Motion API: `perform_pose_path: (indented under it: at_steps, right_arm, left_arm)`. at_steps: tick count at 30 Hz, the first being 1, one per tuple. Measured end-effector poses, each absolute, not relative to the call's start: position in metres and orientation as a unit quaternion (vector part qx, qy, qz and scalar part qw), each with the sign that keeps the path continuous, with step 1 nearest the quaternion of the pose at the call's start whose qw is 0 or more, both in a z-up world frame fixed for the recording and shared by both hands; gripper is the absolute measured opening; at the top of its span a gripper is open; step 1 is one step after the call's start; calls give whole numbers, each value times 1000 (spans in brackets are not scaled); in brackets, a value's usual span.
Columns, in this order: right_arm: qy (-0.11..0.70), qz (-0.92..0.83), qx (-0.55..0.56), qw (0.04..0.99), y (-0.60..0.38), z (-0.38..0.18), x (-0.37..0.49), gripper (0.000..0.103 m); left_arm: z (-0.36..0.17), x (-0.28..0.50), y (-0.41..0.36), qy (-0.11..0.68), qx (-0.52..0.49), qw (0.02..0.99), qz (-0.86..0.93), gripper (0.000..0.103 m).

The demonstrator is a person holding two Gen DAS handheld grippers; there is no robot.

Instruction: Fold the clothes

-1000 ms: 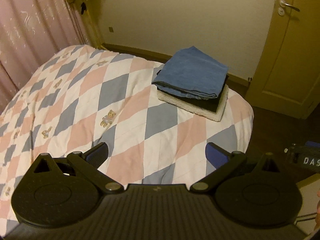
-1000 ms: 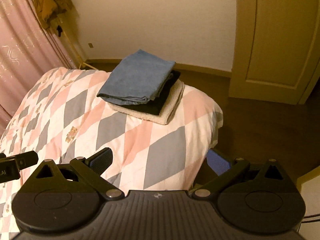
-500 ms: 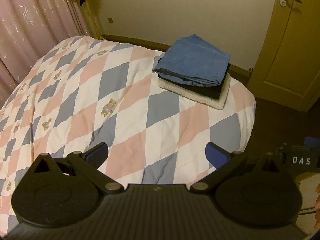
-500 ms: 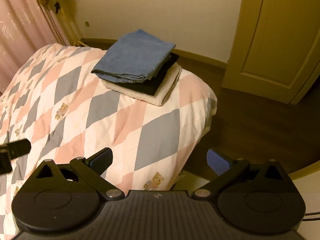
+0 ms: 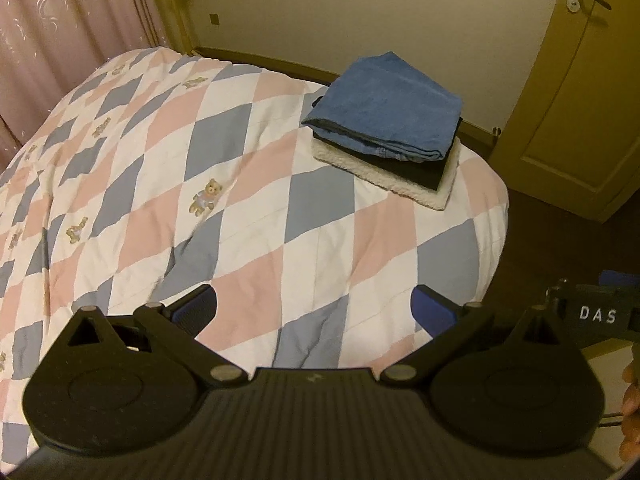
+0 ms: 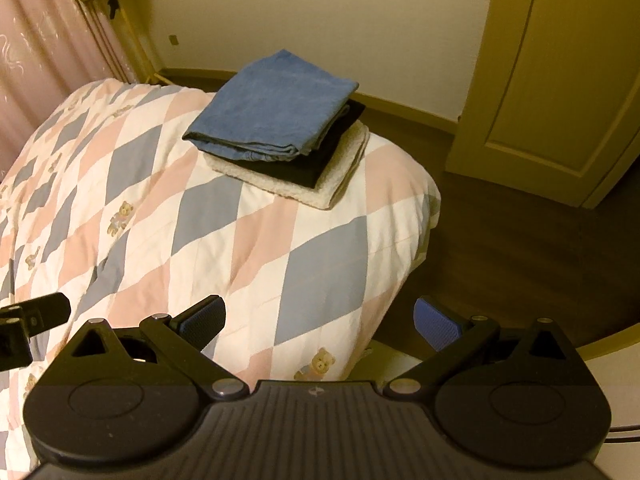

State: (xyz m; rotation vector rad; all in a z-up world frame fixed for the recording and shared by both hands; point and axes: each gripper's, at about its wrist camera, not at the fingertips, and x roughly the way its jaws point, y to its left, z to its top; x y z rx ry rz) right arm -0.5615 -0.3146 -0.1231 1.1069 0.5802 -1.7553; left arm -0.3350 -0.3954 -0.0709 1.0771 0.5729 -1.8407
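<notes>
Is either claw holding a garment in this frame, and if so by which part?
Nothing is held. The left claw and right claw are both open over the quilt, apart from the folded stack at the far corner.

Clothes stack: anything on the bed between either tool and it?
Nothing visible. Only bare quilt lies between the open left tool, the open right tool and the stack.

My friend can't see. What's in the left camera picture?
A neat stack of folded clothes, blue on top, sits at the far corner of a bed with a teddy-bear quilt. The left tongs hover open and empty.
</notes>
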Motion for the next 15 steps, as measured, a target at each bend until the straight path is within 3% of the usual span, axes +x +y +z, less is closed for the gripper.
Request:
perform_pose_path:
  at_steps: [15]
  right_arm:
    - [262, -712, 447, 474, -360, -132, -561, 103]
  left_arm:
    - [-80, -333, -432, 235, 427, 460, -742, 102]
